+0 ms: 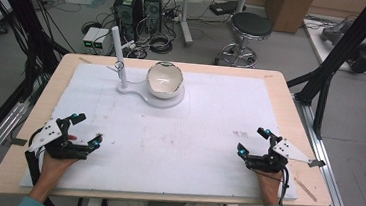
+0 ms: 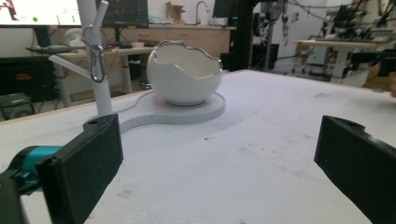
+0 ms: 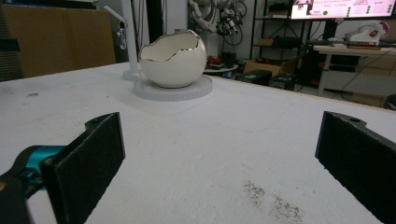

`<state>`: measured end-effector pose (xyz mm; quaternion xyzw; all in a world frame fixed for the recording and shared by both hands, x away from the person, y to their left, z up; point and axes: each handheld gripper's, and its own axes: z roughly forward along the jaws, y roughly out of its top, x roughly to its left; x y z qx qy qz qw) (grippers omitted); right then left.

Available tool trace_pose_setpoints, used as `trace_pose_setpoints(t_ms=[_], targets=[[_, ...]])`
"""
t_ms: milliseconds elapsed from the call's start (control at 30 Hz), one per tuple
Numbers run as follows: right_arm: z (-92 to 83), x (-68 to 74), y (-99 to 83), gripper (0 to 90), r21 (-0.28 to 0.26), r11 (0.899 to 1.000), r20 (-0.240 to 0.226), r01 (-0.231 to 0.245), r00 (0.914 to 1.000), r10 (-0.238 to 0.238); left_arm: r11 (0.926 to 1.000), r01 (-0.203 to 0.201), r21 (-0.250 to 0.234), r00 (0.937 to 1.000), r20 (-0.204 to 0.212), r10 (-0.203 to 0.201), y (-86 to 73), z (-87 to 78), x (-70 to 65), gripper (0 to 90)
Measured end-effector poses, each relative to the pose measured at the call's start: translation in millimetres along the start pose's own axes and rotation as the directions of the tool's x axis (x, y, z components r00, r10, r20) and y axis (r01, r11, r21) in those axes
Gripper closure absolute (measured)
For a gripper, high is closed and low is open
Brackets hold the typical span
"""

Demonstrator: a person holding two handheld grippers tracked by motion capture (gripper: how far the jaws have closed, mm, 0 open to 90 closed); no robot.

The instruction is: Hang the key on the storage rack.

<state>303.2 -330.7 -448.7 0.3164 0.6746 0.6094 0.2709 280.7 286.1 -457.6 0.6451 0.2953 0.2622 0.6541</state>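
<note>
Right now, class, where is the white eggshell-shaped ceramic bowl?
In the high view, the white eggshell-shaped ceramic bowl sits at the table's far middle on a round white base, just right of the white branched stand.

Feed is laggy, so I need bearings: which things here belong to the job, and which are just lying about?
Job:
egg bowl
stand with clip
left tool, open
right tool, open

Lying about:
stool
computer towers
cables on the floor

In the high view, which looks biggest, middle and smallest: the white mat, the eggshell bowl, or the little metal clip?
1. white mat
2. eggshell bowl
3. metal clip, tiny on the white post
</note>
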Motion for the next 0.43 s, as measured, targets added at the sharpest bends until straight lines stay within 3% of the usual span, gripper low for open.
trace_pose_setpoints(t_ms=[100,200,433], targets=[[0.0,0.0,0.0,0.6,-0.001,1.000,-0.001,0.000,1.0000,0.000,1.0000,0.004,0.000,0.9999,0.009,-0.004,-3.7,-2.4,0.6,1.6],[-0.1,0.0,0.0,0.6,0.002,1.000,0.001,0.002,1.0000,-0.002,0.9989,-0.003,-0.046,0.9999,-0.011,0.003,-5.5,-6.2,-1.1,1.7],[0.1,-0.4,-0.1,0.6,-0.003,1.000,0.001,0.003,1.0000,-0.003,0.9991,-0.025,-0.036,0.9990,-0.039,0.024,-5.5,-5.7,-3.9,1.7]])
